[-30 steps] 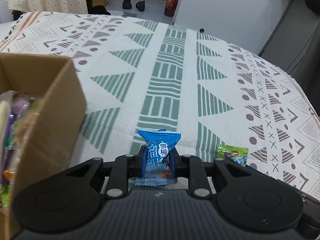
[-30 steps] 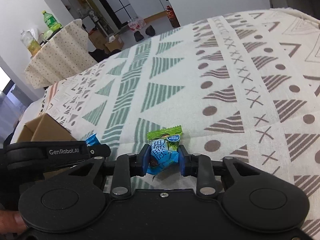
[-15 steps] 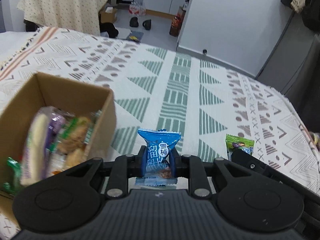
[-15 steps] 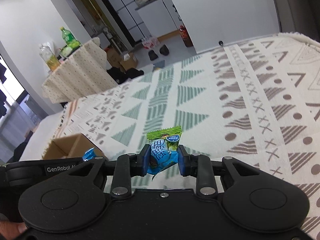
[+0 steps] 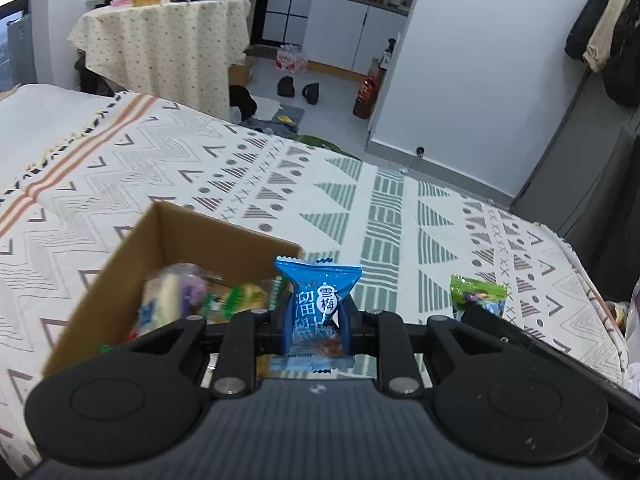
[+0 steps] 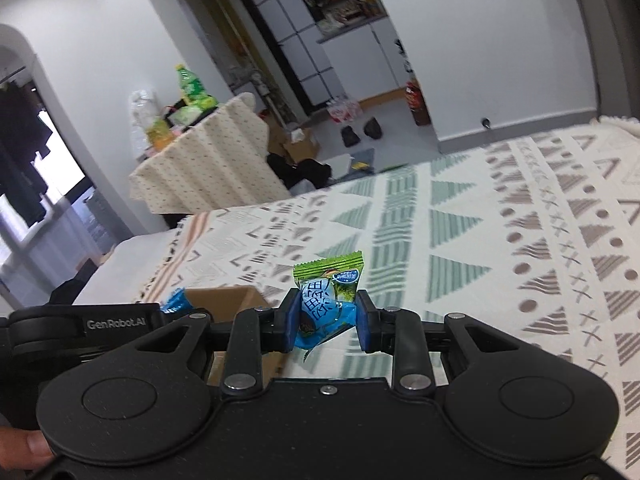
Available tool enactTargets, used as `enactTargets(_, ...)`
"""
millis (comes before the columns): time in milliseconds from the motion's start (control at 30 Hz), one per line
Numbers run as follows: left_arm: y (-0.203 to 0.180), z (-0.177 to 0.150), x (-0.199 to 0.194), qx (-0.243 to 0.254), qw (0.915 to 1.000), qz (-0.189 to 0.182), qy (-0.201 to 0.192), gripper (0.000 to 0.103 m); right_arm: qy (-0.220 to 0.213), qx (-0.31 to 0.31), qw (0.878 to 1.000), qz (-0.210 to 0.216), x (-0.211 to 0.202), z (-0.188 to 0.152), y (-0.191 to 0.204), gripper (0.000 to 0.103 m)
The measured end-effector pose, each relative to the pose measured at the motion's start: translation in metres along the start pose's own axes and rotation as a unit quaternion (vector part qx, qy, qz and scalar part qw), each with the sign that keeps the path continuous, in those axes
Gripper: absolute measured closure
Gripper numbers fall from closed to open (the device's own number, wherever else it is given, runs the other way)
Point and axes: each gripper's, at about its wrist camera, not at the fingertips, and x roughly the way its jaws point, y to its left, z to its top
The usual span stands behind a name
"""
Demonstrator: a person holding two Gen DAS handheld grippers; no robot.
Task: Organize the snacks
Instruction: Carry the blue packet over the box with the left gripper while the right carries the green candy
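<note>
Left wrist view: the left gripper [image 5: 318, 316] pinches a blue packet [image 5: 318, 304] between its blue pads, the packet standing upright with its serrated top edge above the fingers and its lower seal below them. The gripper hangs over the near right corner of an open box [image 5: 120, 280], which sits on a patterned cloth [image 5: 400, 216] covering the table. Inside the box lie several wrapped snacks [image 5: 188, 300], pale, purple and green, somewhat blurred. To the right, the top of a green packet [image 5: 476, 292] shows above the dark body of the other tool. Beyond the cloth stand a side table with a dotted cover [image 5: 168, 44] and a white wall [image 5: 480, 60].

Right wrist view: the right gripper [image 6: 326, 320] is clamped on the green packet [image 6: 326, 300], green at its crimped top and blue lower down, held tilted slightly between the pads. It is held up above the cloth [image 6: 500, 232], not touching it. To the left, a corner of the blue packet [image 6: 174, 300] peeks over the left tool, and part of the box [image 6: 228, 296] shows just behind it. A fingertip [image 6: 24, 450] rests at the lower left edge. The side table [image 6: 200, 160] with bottles on it stands in the background.
</note>
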Motion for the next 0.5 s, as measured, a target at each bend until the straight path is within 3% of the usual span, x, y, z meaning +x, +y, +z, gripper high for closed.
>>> enactTargets(500, 0.061, 0.011, -0.047, -0.033, 0.9989, 0.017, -0.029, 0.081, -0.018, -0.05, 0.998, 0.037, -0.003, -0.004, 0.066, 0.075)
